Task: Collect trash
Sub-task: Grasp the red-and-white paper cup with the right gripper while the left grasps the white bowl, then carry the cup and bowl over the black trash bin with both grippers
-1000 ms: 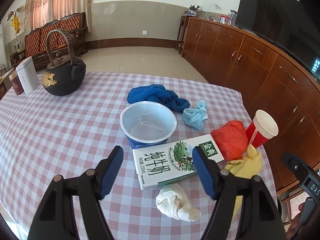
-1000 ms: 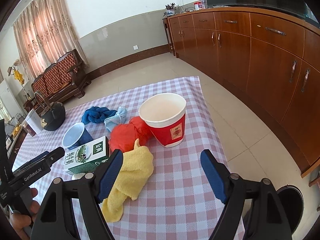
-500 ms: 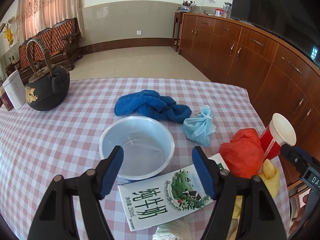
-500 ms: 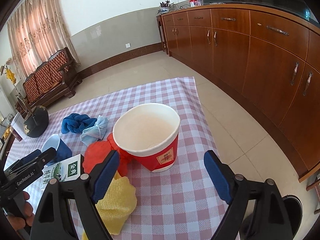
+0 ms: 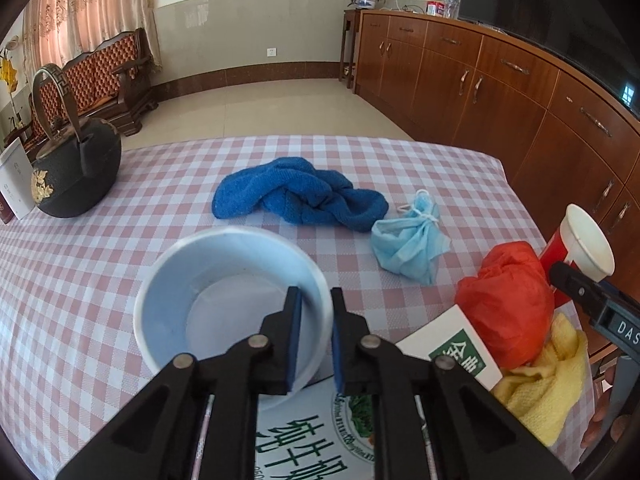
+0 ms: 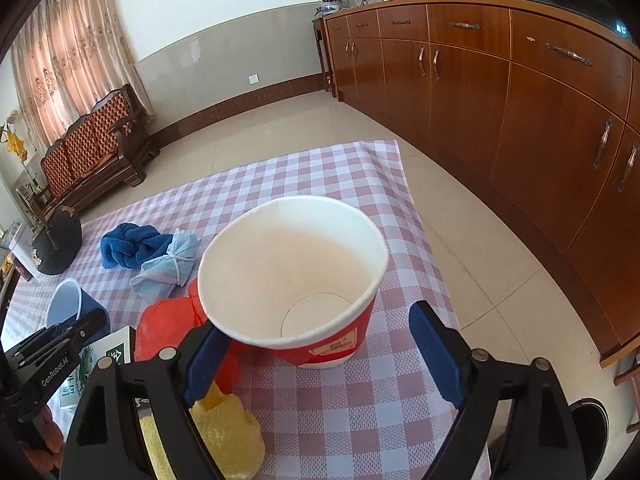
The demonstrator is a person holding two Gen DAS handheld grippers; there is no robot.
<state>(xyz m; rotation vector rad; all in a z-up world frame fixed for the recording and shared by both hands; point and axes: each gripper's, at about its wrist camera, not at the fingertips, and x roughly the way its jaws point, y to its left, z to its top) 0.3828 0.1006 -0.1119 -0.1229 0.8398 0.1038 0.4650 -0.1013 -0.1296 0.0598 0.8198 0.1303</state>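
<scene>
- Blue paper bowl point(image 5: 224, 300), apparently empty, has its near wall pinched by the left claw point(image 5: 313, 344).
- Red paper cup point(image 6: 292, 280) stands empty between the right claw's point(image 6: 324, 360) spread fingers.

Towel point(image 5: 298, 196) behind bowl point(image 5: 232, 292), mask point(image 5: 408, 240) to its right, carton point(image 5: 320, 452) in front.

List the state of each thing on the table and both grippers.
left gripper: shut on the blue cup's rim
blue cup: upright, empty
right gripper: open, straddling the red cup
red cup: upright, empty
face mask: bundled, tied
milk carton: lying flat
</scene>
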